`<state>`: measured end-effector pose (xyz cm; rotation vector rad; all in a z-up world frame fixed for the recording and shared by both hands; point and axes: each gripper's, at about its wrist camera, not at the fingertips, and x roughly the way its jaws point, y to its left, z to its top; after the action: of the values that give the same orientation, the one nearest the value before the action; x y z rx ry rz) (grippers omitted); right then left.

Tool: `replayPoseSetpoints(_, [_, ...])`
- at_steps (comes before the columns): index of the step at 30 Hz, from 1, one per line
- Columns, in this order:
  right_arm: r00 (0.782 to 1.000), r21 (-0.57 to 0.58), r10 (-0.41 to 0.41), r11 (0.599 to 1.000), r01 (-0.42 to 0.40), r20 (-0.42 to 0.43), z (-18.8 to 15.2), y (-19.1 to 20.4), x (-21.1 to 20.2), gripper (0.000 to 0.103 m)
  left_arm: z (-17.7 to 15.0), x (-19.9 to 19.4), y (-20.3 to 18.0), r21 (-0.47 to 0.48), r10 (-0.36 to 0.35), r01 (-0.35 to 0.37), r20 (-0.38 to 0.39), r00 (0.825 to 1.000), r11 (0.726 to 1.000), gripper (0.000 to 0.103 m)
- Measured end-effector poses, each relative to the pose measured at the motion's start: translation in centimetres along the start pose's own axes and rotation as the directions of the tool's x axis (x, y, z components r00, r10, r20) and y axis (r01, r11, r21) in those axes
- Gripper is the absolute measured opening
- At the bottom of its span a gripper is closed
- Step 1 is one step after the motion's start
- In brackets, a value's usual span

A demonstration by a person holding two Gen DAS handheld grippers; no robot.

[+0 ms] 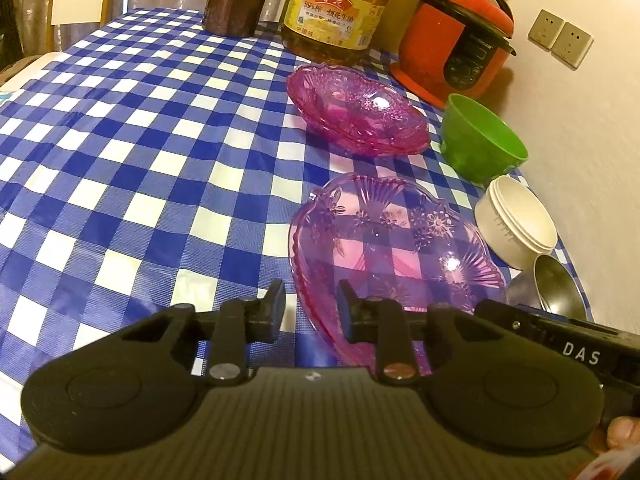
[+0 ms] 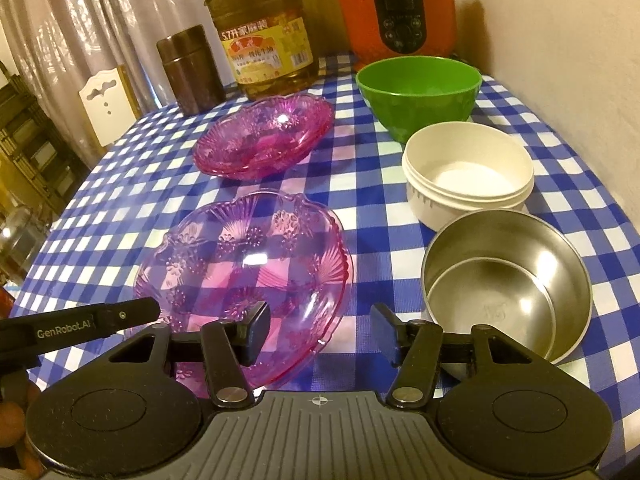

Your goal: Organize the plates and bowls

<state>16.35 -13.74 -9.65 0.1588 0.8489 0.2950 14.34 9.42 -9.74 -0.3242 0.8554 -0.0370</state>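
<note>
Left hand-held gripper (image 1: 310, 304): jaws narrow, straddling the near rim of the pink glass plate (image 1: 392, 240), contact not discernible. Right hand-held gripper (image 2: 320, 328): jaws half apart, empty, above that plate's edge. Farther back on the checked tabletop (image 2: 360, 216): stacked pink plates (image 2: 264, 136). Rightward: green bowl (image 2: 418, 92), white bowl (image 2: 468, 172), steel bowl (image 2: 508, 288).

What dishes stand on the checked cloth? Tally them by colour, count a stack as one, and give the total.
Pink: 2, the near plate and the far stack
Green: 1, the green bowl
White: 1, the white bowl
Steel: 1, the steel bowl
Total: 5
</note>
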Motion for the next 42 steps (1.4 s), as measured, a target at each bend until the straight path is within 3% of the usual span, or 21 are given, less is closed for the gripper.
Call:
replayPoseSetpoints(21, [0.999, 0.047, 0.013, 0.999, -0.011, -0.041, -0.28, -0.34, 0.62, 0.018, -0.2, 0.24, -0.02, 0.002, 0.006, -0.006, -0.003, 1.0, 1.0, 0.012])
replayPoseSetpoints(42, [1.0, 0.04, 0.022, 0.999, -0.022, -0.013, -0.04, 0.13, -0.1, 0.016, 0.14, -0.64, -0.34, 0.012, 0.004, -0.005, 0.032, 0.999, 1.0, 0.012])
